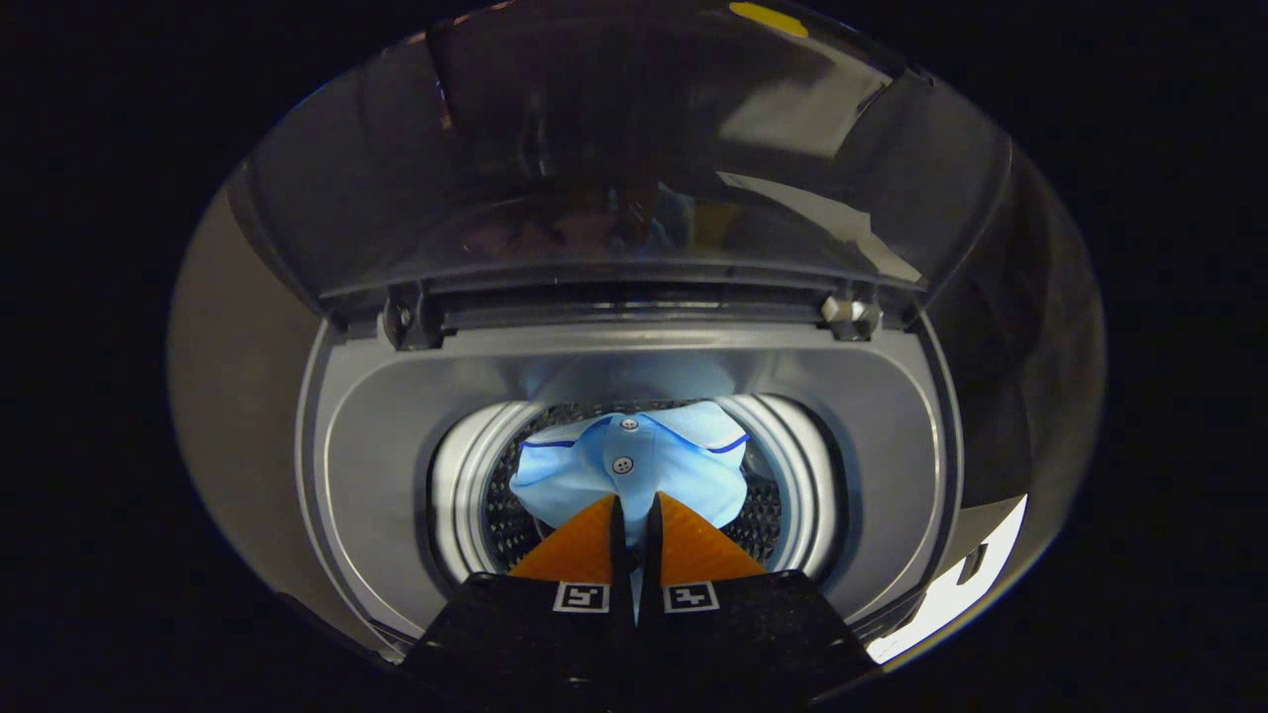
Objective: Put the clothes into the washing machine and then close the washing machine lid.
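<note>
Gripper view looks down into a top-loading washing machine [634, 366] with its lid [634, 149] raised. The lid stands open beyond the opening, a dark glossy panel that mirrors dim shapes and a few bright patches of light. It hangs on two hinges, one on the left [401, 317] and one on the right [849, 315], set along the back edge of the grey top frame.

Inside the frame's round opening sits the drum [461, 485], with a bright white ring around its mouth and dark perforated walls below. A light blue shirt [634, 460] hangs in the drum's mouth, bunched into a soft bundle. Its collar carries a thin dark blue stripe on both sides, and two small buttons [623, 463] run down its placket, one above the other.

The gripper [634, 515] reaches over the near rim of the opening, its two fingers [580, 550] pointing down toward the drum. The fingers are drawn close together with only a narrow slit between them, and a thin strip of the light blue cloth shows in that slit, so they appear to pinch the shirt's near edge. The shirt's bulk lies just ahead of the fingertips, touching them. Each finger bears a small square black-and-white marker near its base.
</note>
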Action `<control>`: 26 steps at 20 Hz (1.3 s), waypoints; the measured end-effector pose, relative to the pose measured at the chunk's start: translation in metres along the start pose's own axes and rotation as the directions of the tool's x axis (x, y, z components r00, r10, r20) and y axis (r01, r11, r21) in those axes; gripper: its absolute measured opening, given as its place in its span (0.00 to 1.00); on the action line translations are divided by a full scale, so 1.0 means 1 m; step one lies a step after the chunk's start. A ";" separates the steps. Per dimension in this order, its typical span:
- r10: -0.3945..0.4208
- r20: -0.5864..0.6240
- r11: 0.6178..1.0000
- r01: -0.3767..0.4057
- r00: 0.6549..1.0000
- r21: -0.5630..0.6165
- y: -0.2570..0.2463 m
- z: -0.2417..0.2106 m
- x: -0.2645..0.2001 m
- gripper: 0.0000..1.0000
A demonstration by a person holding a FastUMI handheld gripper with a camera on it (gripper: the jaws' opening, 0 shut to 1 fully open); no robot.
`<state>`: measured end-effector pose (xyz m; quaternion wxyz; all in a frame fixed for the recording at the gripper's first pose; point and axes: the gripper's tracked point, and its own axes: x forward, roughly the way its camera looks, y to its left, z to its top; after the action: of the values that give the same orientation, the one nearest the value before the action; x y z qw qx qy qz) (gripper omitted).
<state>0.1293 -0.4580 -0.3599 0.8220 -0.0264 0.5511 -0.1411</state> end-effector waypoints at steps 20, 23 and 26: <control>-0.033 -0.070 0.999 0.030 0.997 -0.031 -0.013 -0.026 0.016 0.99; -0.046 -0.061 0.999 0.044 0.997 -0.031 -0.019 -0.023 0.003 0.99; -0.039 -0.010 0.999 0.039 0.999 0.006 -0.024 -0.010 -0.021 0.99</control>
<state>0.1076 -0.4745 -0.3397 0.8165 -0.0340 0.5540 -0.1588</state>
